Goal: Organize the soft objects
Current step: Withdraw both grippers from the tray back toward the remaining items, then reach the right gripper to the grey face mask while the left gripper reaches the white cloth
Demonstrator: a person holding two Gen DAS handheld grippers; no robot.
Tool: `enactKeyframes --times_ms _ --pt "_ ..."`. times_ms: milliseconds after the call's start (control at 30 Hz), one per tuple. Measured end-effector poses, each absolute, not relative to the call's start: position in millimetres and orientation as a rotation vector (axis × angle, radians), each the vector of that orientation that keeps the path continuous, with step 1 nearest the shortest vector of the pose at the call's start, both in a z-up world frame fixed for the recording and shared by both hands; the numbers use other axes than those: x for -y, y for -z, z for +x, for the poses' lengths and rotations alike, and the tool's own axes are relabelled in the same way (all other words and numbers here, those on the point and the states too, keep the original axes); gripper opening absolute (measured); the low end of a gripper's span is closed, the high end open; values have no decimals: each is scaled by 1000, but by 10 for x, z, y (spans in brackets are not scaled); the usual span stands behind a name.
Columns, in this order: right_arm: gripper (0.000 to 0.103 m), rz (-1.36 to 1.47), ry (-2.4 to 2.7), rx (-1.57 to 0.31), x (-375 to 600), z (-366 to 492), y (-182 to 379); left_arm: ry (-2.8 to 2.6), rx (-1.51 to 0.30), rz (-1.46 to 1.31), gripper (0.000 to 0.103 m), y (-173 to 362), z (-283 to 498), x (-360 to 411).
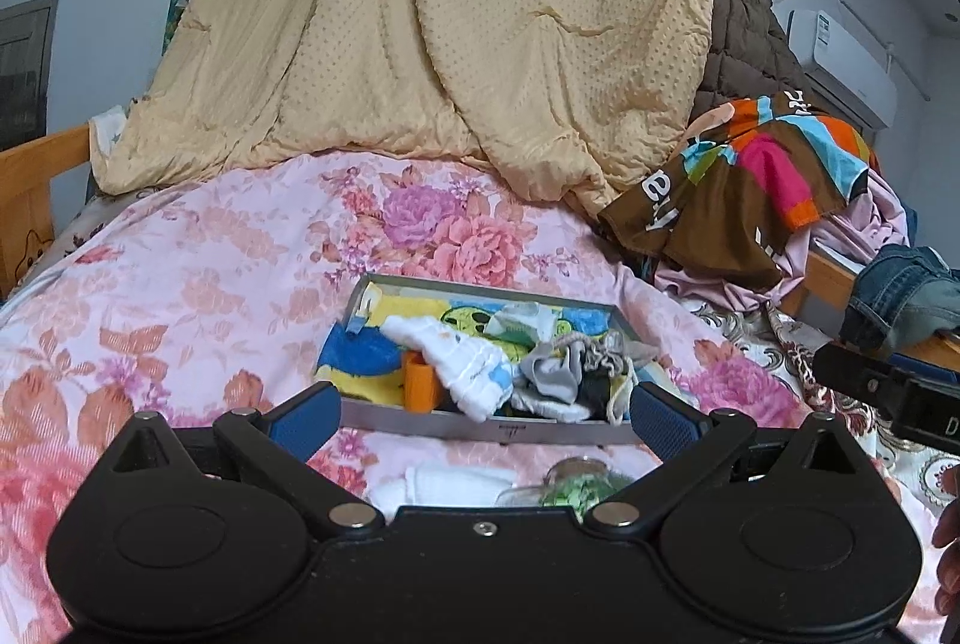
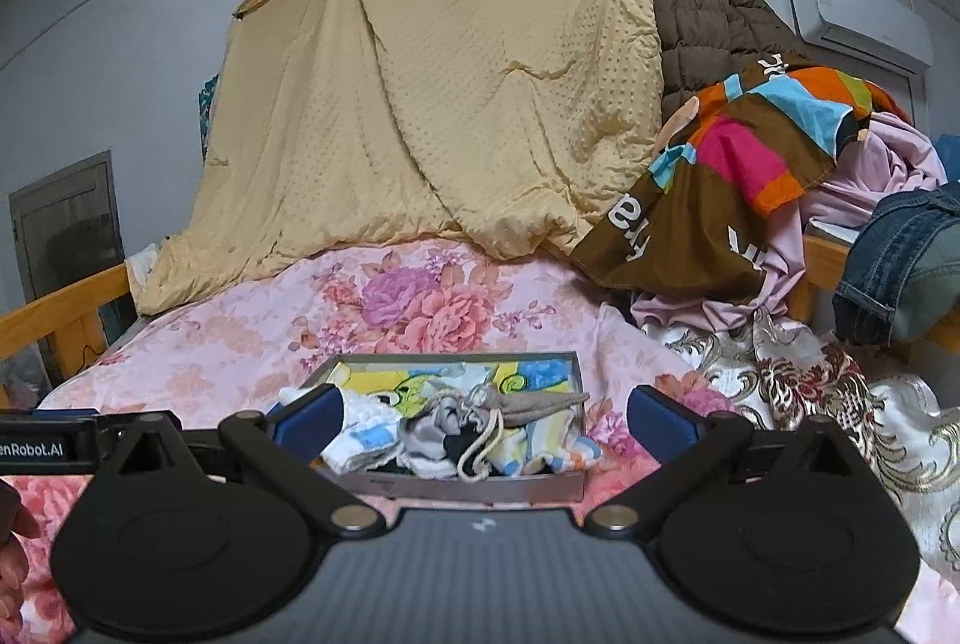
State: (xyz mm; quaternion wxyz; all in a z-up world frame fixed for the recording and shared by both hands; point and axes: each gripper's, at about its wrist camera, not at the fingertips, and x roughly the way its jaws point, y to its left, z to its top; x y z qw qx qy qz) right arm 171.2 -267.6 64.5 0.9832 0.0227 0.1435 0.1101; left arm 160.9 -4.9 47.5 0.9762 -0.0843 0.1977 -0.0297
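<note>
Both hand-held grippers are wide open and hold nothing. Left hand-held gripper (image 1: 485,413) hovers over the near edge of the tray (image 1: 480,428); right hand-held gripper (image 2: 485,419) hovers beside it, facing the same tray from slightly to the right.

Tray position: on the floral bed cover (image 1: 180,296), near the front edge, well apart from the hung beige quilt (image 1: 450,44) and from the clothes pile (image 1: 750,176) at the right.

Tray contents: a heap of soft items on a cartoon-print liner. A white sock (image 1: 462,362) lies at centre-left, touching an orange cylinder (image 1: 420,380). A grey sock bundle (image 1: 558,371) sits just right of it, with a cord (image 2: 480,440) looped across it and over the front wall. Striped socks (image 2: 534,449) show in the right wrist view near the front right corner.

Outside the tray, close to the left hand-held gripper: a folded white cloth (image 1: 444,485) and a small jar with green contents (image 1: 570,488).

Likely step: selection of the first item; sorting appears barely begun.

Recommended procedure:
1. Take the topmost piece first, probably the white sock, pinching a raised fold rather than a flat area.
2. Keep the fingers clear of the cord; it may drag the grey bundle out.
3. Steady the tray with the other hand-held gripper if it slides on the cover.
</note>
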Motion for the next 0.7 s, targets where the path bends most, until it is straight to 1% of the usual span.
enactKeyframes --times_ms 400,700 --pt "103 30 -184 -390 2711 1376 -501 113 -433 -140 102 -181 1369 0" --pt "103 -45 -180 -499 2605 1336 -357 174 -484 -86 102 -64 1290 84"
